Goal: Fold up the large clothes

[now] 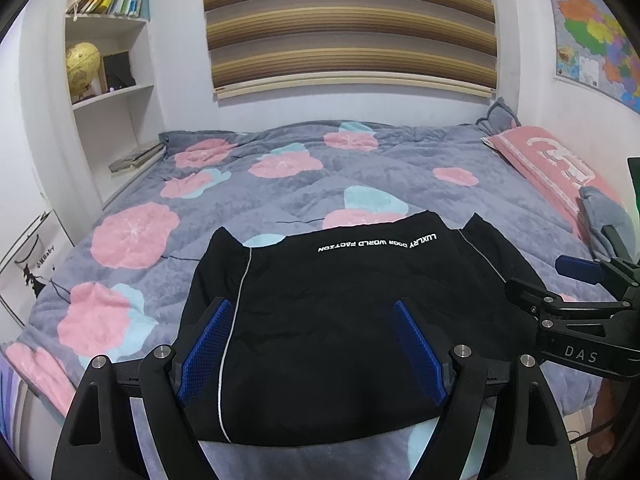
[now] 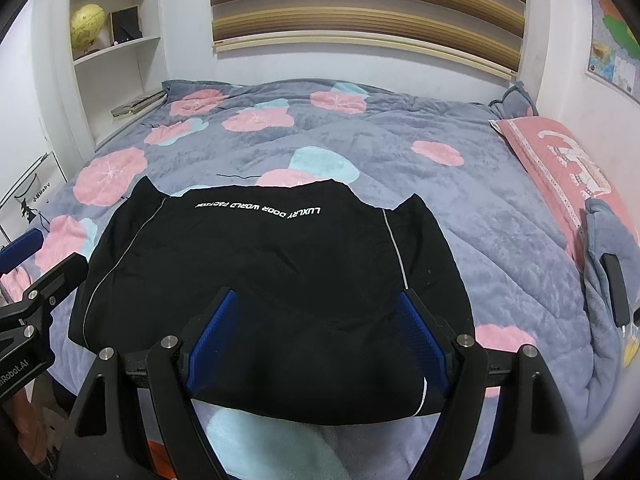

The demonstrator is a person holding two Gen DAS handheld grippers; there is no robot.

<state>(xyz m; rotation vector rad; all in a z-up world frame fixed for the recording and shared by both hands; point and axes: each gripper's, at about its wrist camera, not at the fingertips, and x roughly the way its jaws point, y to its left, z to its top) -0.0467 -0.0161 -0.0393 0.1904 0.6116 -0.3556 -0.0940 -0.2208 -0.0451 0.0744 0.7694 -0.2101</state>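
A black garment [image 1: 340, 320] with white lettering and thin white piping lies folded into a flat block on the near part of the bed; it also fills the middle of the right wrist view [image 2: 272, 288]. My left gripper [image 1: 312, 308] hovers over its near edge, open, blue pads apart, nothing between them. My right gripper [image 2: 316, 300] hangs the same way over the near edge, open and holding nothing. The right gripper [image 1: 576, 280] shows at the right edge of the left wrist view, and the left gripper [image 2: 24, 276] at the left edge of the right wrist view.
The bed carries a grey quilt [image 1: 280, 184] with pink and blue flowers. A pink pillow [image 1: 556, 172] and a grey bundle [image 1: 604, 216] lie at the right. White shelves [image 1: 108, 60] with books and a globe stand at the left; a striped blind [image 1: 348, 28] hangs behind.
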